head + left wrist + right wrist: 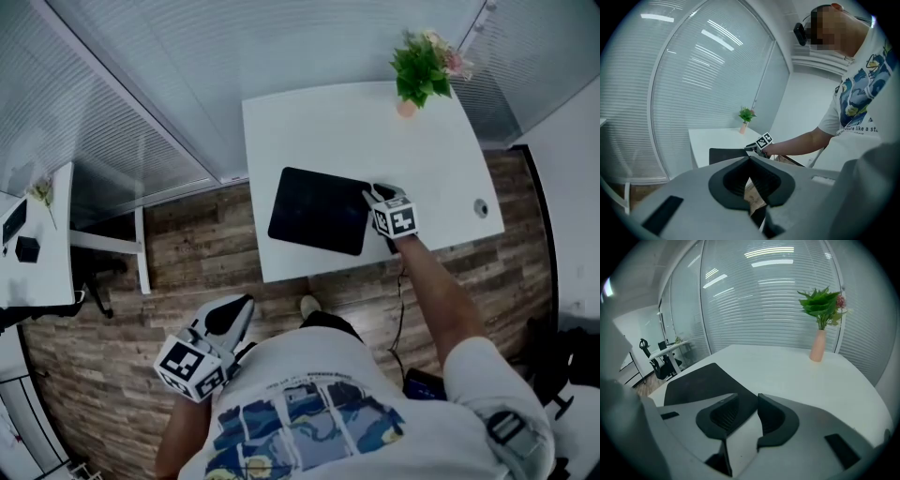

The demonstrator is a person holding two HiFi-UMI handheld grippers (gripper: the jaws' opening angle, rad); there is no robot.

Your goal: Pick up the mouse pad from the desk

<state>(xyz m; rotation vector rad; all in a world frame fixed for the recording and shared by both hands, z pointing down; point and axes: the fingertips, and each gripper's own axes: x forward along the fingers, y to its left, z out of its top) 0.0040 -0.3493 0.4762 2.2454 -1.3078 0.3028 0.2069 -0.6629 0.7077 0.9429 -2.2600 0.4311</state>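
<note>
- My right tongs [749, 398] stand wide with nothing gripped; the white desk [797, 376] shows through the gap.
- The black mouse pad [701, 380] lies flat on that desk, its edge just ahead of these tongs' left jaw and spreading off to the left.
- A plant in a pinkish vase [820, 319] stands well ahead, to the right.
- My left tongs [234, 317] hang off the desk, well back from the pad, jaws together and empty.

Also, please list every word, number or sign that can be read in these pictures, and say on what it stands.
"sure like a st": on the T-shirt, left gripper view; cut off at both ends.
Small print on the T-shirt in the head view: too small to read.
Square markers on the left gripper and right gripper: patterns only, no letters.
</note>
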